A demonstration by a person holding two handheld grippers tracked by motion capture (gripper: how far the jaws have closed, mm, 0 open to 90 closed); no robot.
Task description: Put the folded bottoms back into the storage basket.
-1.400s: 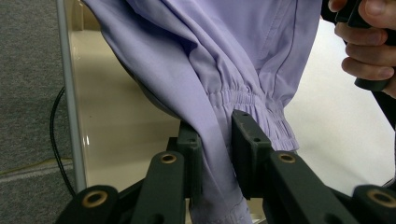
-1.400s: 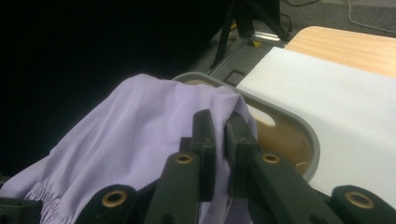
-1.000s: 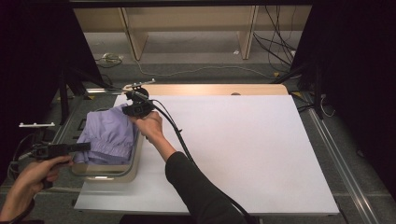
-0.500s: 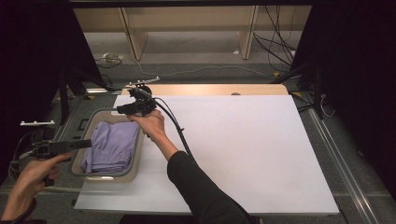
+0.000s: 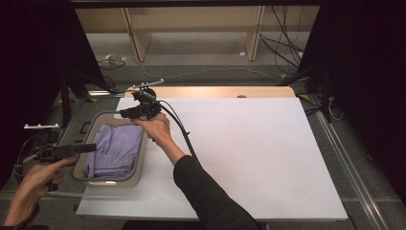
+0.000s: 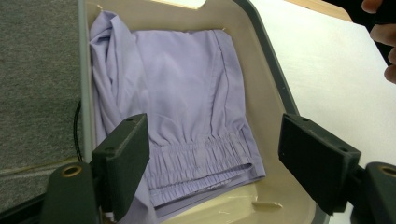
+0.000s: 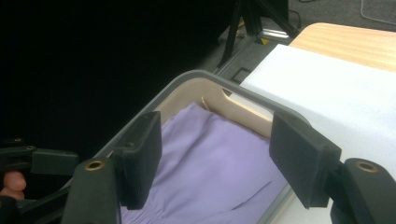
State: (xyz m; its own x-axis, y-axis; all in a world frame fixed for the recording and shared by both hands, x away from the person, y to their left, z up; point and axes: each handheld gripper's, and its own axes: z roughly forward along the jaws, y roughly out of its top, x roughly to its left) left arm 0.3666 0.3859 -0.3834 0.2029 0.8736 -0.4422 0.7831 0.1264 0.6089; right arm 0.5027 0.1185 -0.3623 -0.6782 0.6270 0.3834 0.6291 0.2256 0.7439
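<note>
A folded lavender garment (image 5: 115, 151) with an elastic waistband lies flat inside a beige bin with a grey rim (image 5: 144, 155) at the table's left side. My left gripper (image 5: 93, 147) hovers at the bin's left rim. Its jaws have just been opening and now stand open, with nothing between them. The left gripper view has the left gripper (image 6: 212, 140) above the garment (image 6: 187, 84) and the bin wall (image 6: 261, 93). My right gripper (image 5: 122, 114) is over the bin's far corner. Its jaws have also just been opening and hold nothing. The right gripper (image 7: 217, 135) looks down on the garment (image 7: 210, 177) and rim (image 7: 205, 77).
A white sheet (image 5: 249, 153) covers the table to the right of the bin, with a wooden strip (image 5: 215, 92) along the far edge. Cables (image 5: 201, 72) lie on the floor beyond. Dark curtains stand at both sides.
A second ago the garment was bunched up above the bin under the right gripper. It has dropped flat into the bin, and the right gripper now stands clear of it.
</note>
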